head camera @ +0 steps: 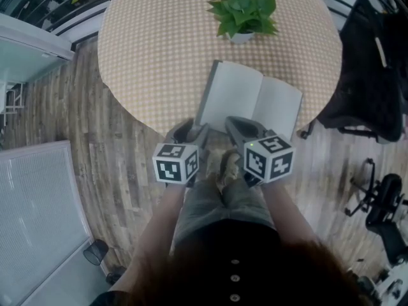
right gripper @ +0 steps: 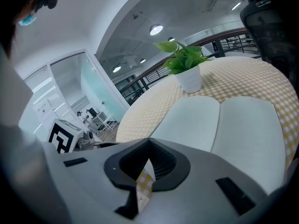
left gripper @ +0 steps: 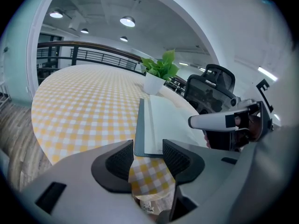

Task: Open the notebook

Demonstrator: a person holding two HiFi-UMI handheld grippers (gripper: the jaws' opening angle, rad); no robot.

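The left gripper hangs just off the near left corner of the notebook, angled down at it. Its fingers stand wide apart with nothing pressed between them; only the checked cloth of the desk and that corner of the cover show in the gap. I take this as a release, since the book needs no more holding. The notebook lies spread flat near the desk's front edge, both pages facing up, so the opening looks done. Just beyond its far edge stands a small potted plant, clear of the pages. The right gripper sits at the notebook's near edge, towards its middle, with its fingers brought together at the tips and gripping nothing. It looks parked there rather than working. Well off to the right of the notebook a dark chair stands on the floor. As for writing, the pages are blank, and the marker cubes carry only black-and-white square patterns, no words I can read.
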